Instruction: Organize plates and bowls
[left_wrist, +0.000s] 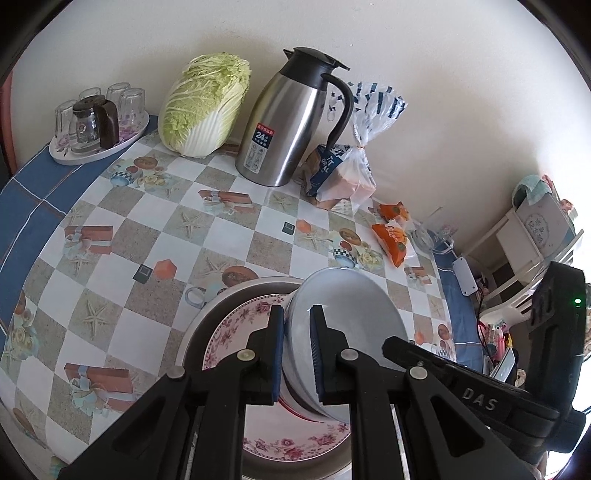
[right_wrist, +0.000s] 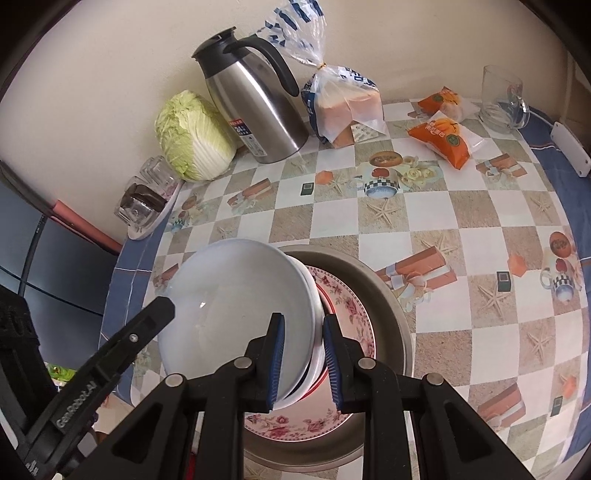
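Note:
A stack of white bowls (left_wrist: 351, 317) (right_wrist: 236, 302) is held between both grippers above a floral plate (left_wrist: 240, 325) (right_wrist: 351, 314) that lies in a metal basin (left_wrist: 207, 314) (right_wrist: 388, 295). My left gripper (left_wrist: 297, 354) is shut on the left rim of the bowl stack. My right gripper (right_wrist: 303, 358) is shut on the opposite rim. A red-rimmed dish edge shows under the bowls. The right gripper's body (left_wrist: 480, 391) shows in the left wrist view, and the left gripper's body (right_wrist: 110, 350) in the right wrist view.
At the back of the checkered table stand a steel thermos jug (left_wrist: 291, 122) (right_wrist: 255, 107), a cabbage (left_wrist: 203, 103) (right_wrist: 192, 136), a bread bag (left_wrist: 343, 173) (right_wrist: 343, 103), orange snack packs (left_wrist: 391, 236) (right_wrist: 443, 136), a glass mug (right_wrist: 502, 99) and a tray of glasses (left_wrist: 96, 122) (right_wrist: 147, 199).

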